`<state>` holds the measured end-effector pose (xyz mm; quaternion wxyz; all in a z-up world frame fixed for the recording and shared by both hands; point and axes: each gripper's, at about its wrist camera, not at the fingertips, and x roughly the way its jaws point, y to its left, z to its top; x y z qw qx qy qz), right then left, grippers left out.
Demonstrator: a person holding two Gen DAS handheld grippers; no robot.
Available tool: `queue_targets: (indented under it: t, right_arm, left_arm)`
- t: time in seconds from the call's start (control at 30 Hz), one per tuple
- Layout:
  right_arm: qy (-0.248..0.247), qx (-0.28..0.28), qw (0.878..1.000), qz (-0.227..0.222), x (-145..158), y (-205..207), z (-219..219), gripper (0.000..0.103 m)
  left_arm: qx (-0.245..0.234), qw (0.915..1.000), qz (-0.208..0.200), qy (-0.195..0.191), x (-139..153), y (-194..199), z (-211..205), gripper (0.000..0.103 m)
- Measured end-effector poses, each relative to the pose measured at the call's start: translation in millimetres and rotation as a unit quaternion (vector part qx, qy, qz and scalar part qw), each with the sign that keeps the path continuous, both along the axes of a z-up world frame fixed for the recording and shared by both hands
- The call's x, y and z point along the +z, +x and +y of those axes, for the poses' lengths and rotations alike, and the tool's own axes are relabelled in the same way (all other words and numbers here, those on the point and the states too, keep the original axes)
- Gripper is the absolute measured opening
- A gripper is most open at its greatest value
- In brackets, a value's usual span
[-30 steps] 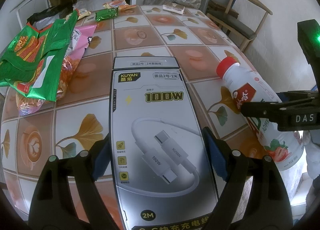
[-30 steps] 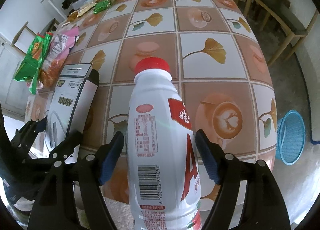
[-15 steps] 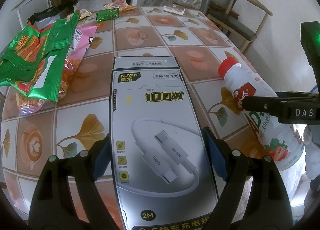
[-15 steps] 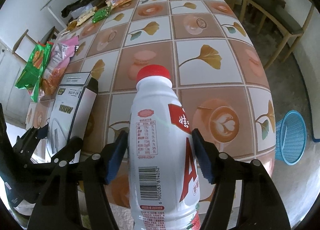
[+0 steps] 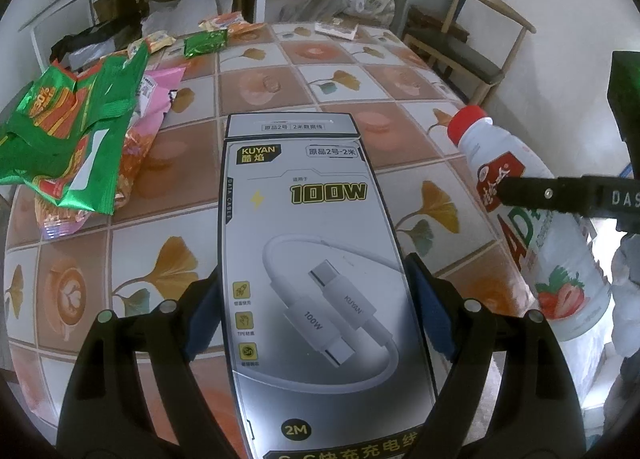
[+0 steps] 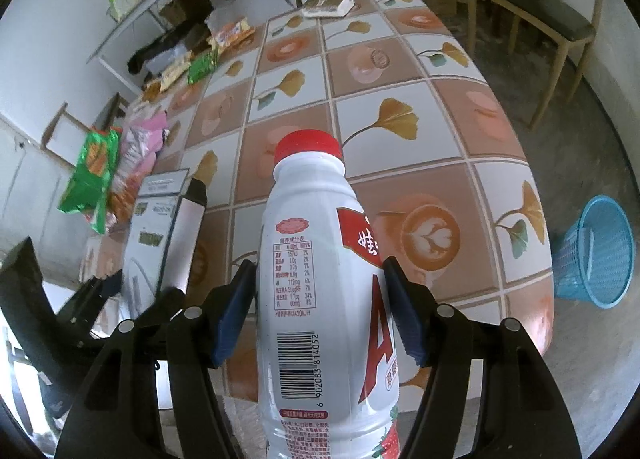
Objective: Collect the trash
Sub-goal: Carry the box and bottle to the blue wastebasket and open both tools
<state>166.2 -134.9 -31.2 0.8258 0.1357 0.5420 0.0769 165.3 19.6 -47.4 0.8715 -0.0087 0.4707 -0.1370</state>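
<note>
My left gripper (image 5: pixel 312 303) is shut on a grey cable box (image 5: pixel 308 259) printed "100W", held flat above the near edge of the tiled table (image 5: pixel 280 99). My right gripper (image 6: pixel 320 299) is shut on a white drink bottle (image 6: pixel 316 279) with a red cap, held above the table's near right corner. The bottle also shows in the left wrist view (image 5: pixel 524 219), and the box in the right wrist view (image 6: pixel 160 235).
Green, pink and orange snack bags (image 5: pixel 76 139) lie on the table's left side. Small wrappers (image 5: pixel 204 43) and a flat packet (image 5: pixel 336 29) lie at the far end. A blue mesh basket (image 6: pixel 596 255) stands on the floor at the right. A wooden chair (image 6: pixel 532 7) stands beyond the table.
The right gripper's jaws have closed in onto the bottle and it has lifted and pulled back a little. The left gripper with the box has barely moved.
</note>
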Motion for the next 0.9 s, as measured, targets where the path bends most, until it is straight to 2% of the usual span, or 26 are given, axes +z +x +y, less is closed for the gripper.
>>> queue_targets:
  t: [0.3,0.57,0.73,0.9]
  right_arm:
    - [0.034,-0.047,0.997,-0.047,30,-23,-41,0.063]
    - [0.065,-0.108,0.988,-0.094,55,-60,-97,0.063]
    - [0.065,-0.194,0.97,-0.133,74,-111,-159,0.063]
    - [0.051,-0.303,0.94,-0.148,80,-183,-233,0.063]
  left_arm:
    - [-0.019,0.9996,-0.014,-0.014,17,-14,-17,0.08]
    - [-0.054,0.9976,-0.036,-0.025,45,-25,-47,0.08]
    - [-0.105,0.9923,-0.05,-0.043,65,-26,-85,0.08]
    - [-0.183,0.979,-0.055,-0.07,86,-26,-146,0.08]
